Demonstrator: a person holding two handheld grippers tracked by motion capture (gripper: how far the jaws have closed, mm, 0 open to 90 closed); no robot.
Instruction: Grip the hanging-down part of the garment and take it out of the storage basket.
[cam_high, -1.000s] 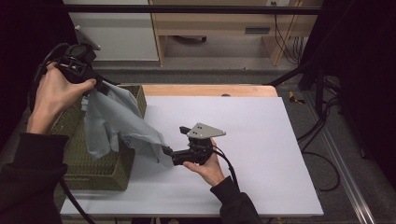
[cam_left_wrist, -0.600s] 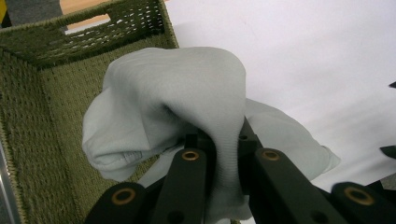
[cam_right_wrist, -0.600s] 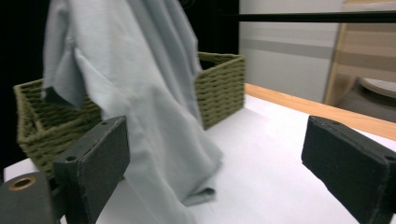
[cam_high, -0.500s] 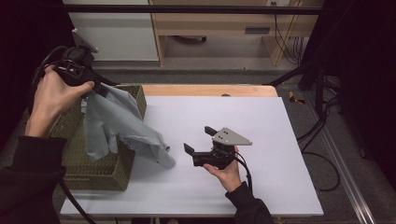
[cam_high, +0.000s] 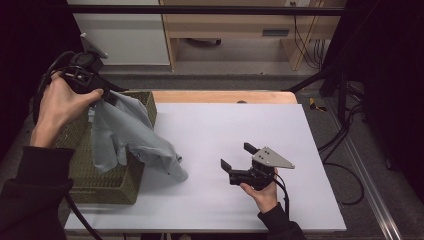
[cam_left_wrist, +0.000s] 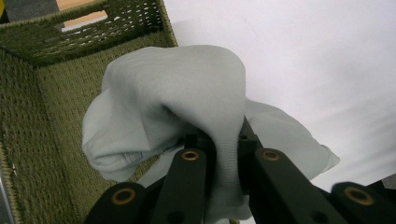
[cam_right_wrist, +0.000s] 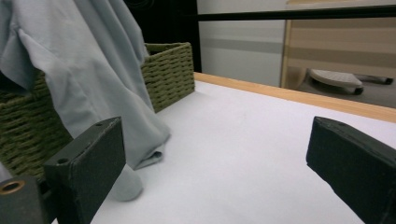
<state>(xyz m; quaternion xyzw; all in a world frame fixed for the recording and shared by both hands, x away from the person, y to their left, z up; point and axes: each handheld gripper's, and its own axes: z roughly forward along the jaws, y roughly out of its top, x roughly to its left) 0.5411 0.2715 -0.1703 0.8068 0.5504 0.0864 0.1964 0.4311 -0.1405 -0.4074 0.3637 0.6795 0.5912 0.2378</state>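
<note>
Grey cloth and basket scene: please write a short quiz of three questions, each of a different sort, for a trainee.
1. True or false: the left gripper is shut on the grey cloth.
2. The right gripper is: A) open above the white table; B) shut on the cloth; C) inside the basket.
3. Fill in: the cloth's lower end hangs over the rim of the green woven ____ and touches the table.

Key: 1 true; 2 A; 3 basket.

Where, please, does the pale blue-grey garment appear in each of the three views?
High view: garment at left, hanging from the left tool over the basket's rim.
Left gripper view: centre, bunched, clamped between the jaws.
Right gripper view: upper left, draping to the table.
Shared landmark: the green woven basket.
</note>
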